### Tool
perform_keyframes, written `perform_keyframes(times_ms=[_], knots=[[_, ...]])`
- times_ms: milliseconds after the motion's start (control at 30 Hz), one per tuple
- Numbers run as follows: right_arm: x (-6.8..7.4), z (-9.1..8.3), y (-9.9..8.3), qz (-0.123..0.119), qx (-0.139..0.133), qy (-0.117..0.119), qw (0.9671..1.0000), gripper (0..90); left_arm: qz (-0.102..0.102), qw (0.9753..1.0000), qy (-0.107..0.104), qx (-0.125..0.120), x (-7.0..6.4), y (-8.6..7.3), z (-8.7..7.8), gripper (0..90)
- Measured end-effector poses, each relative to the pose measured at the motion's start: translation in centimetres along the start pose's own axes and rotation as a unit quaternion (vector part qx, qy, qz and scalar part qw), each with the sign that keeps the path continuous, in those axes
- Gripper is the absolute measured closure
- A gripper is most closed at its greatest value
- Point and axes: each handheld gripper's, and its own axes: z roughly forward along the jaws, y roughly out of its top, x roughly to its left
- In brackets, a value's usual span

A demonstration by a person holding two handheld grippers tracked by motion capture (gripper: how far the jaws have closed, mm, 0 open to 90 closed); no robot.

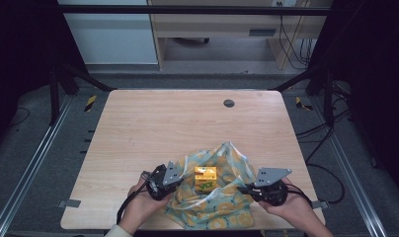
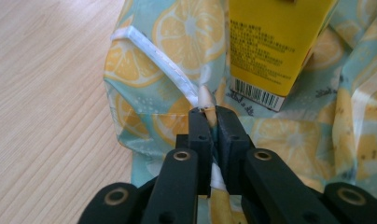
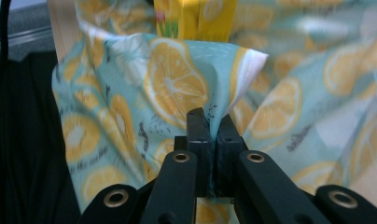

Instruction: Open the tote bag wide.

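Each gripper, left and right, pinches the lemon-print bag (yellow carton inside).

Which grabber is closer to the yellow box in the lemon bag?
Left. The left gripper pinches the bag's edge right beside the yellow box. The right gripper pinches the opposite edge, farther from the box.

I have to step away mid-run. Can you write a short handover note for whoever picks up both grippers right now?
Left gripper: shut on the bag's rim by its white trim.
Right gripper: shut on the opposite rim.
The lemon-print bag sits at the table's near edge, mouth held apart; the yellow carton stands upright inside.
Done: carton in the bag.
Left: probably closing or lifting the bag; keep both grips until then.
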Motion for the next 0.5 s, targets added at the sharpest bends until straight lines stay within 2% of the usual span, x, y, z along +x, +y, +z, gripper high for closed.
perform_keyframes(times_ms=[33, 67, 133, 167, 300, 433, 500], knots=[[0.2, -0.1, -1.3, 0.004, 0.011, 0.002, 0.9999, 88.4, 0.000, 1.0000, 0.005, 0.001, -0.1, -0.1, 0.2, 87.3], [0.1, 0.0, -1.8, 0.003, 0.017, 0.001, 0.9998, 88.5, 0.004, 0.9999, 0.010, 0.011, -0.1, -0.3, 0.5, 87.4], [0.1, 0.1, -2.3, 0.006, 0.022, 0.001, 0.9997, 88.5, 0.003, 0.9998, 0.012, 0.013, -0.1, -0.5, 0.6, 87.5], [0.0, 0.3, -3.1, 0.008, 0.029, 0.000, 0.9995, 88.7, 0.003, 0.9997, 0.014, 0.022, 0.0, -0.7, 0.8, 87.7], [-0.2, 0.6, -3.8, 0.011, 0.037, 0.003, 0.9992, 89.0, 0.001, 0.9993, 0.016, 0.035, 0.4, -1.2, 1.2, 88.1], [-0.4, 1.2, -5.4, 0.021, 0.053, 0.003, 0.9984, 89.2, -0.006, 0.9985, 0.018, 0.051, 0.9, -1.9, 1.3, 88.5], [-0.3, 1.2, -5.5, 0.019, 0.057, 0.003, 0.9982, 89.2, -0.011, 0.9985, 0.018, 0.050, 0.9, -2.0, 1.3, 88.5]])
